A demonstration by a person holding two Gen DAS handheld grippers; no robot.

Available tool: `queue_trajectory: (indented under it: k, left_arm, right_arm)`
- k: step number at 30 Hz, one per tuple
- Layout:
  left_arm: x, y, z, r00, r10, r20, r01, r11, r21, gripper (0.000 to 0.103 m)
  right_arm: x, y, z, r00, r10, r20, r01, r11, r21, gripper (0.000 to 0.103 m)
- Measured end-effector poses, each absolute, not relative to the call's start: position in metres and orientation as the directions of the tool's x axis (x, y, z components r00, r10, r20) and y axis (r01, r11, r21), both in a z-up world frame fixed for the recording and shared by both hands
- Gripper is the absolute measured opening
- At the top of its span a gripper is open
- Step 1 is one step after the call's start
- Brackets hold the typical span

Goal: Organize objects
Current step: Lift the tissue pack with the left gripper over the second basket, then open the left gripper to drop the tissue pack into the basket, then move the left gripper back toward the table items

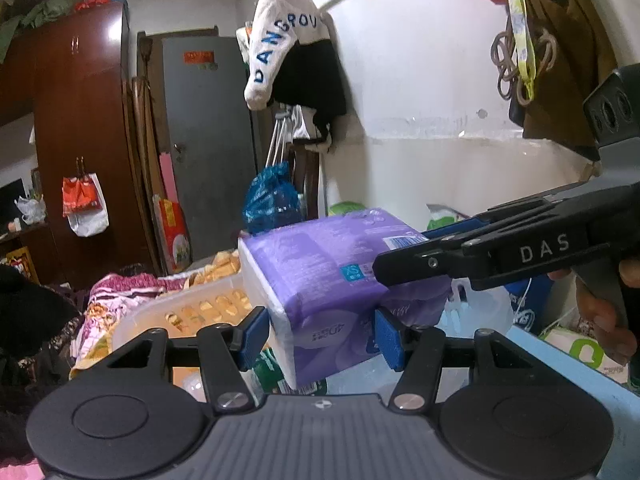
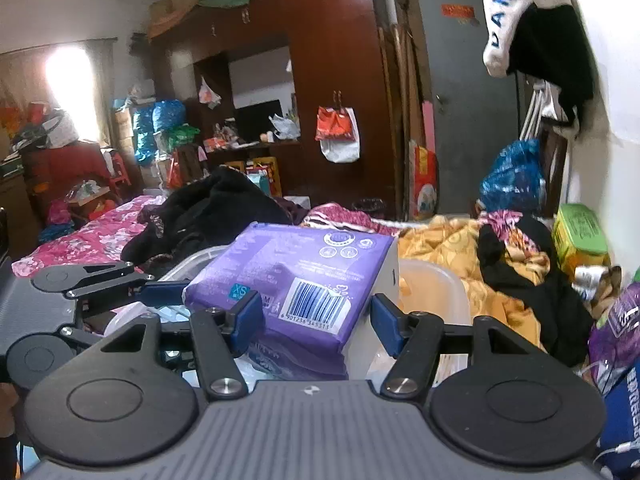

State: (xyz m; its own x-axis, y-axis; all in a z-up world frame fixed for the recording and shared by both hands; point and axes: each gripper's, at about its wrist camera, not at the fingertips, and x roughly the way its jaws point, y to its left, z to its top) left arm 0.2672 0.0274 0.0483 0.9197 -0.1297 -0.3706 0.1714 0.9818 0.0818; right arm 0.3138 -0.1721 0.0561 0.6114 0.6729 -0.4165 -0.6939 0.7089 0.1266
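A purple soft pack [image 1: 320, 272] with an XS label and a barcode hangs in the air over a clear plastic box [image 1: 168, 312]. My left gripper [image 1: 320, 332] has its blue pads on both sides of the pack's near end and is shut on it. My right gripper [image 2: 316, 318] holds the same pack [image 2: 304, 276] from the other side, pads pressed on its barcode end. In the left wrist view the right gripper [image 1: 400, 256] comes in from the right. In the right wrist view the left gripper [image 2: 160, 288] comes in from the left.
The clear box [image 2: 436, 280] sits on a bed with yellow and pink bedding [image 2: 448, 240] and dark clothes [image 2: 208, 208]. A blue bag [image 1: 270, 196], a green box [image 2: 580, 232], another purple pack [image 2: 616, 320] and white bags [image 1: 480, 304] lie around. A wardrobe [image 1: 80, 140] and a grey door [image 1: 208, 140] stand behind.
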Motion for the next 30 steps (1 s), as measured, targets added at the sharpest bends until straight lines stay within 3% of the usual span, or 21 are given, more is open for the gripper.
queue_trajectory:
  k: [1,2,4,10,16,23,30]
  left_arm:
    - [0.267,0.028,0.049,0.92,-0.142,-0.365,0.179,0.981,0.07,0.062]
    - [0.264,0.03,0.05,0.919,-0.164,-0.358,0.195,0.98,0.05,0.064]
    - [0.258,0.033,0.052,0.917,-0.188,-0.352,0.211,0.977,0.025,0.086]
    - [0.21,0.03,0.048,0.935,-0.17,-0.31,0.201,0.977,0.069,0.087]
    - [0.14,0.021,0.027,0.96,-0.154,-0.234,0.178,0.98,0.085,0.087]
    - [0.102,0.015,-0.022,0.949,-0.199,-0.243,0.205,0.979,0.002,0.087]
    - [0.105,0.026,-0.044,0.937,-0.163,-0.308,0.156,0.987,-0.046,0.087]
  right_arm:
    - [0.314,-0.171,0.055,0.619,0.663,-0.421,-0.687,0.717,0.12,0.071]
    - [0.314,-0.169,0.055,0.63,0.652,-0.422,-0.679,0.726,0.107,0.082]
    - [0.308,-0.17,0.054,0.671,0.624,-0.401,-0.657,0.751,0.069,0.094]
    - [0.279,-0.205,0.057,0.717,0.613,-0.333,-0.622,0.777,0.091,0.103]
    - [0.238,-0.247,0.03,0.715,0.624,-0.315,-0.613,0.776,0.146,0.103]
    - [0.214,-0.272,-0.034,0.668,0.641,-0.377,-0.606,0.763,0.223,0.103]
    - [0.197,-0.278,-0.06,0.661,0.651,-0.373,-0.604,0.756,0.252,0.103]
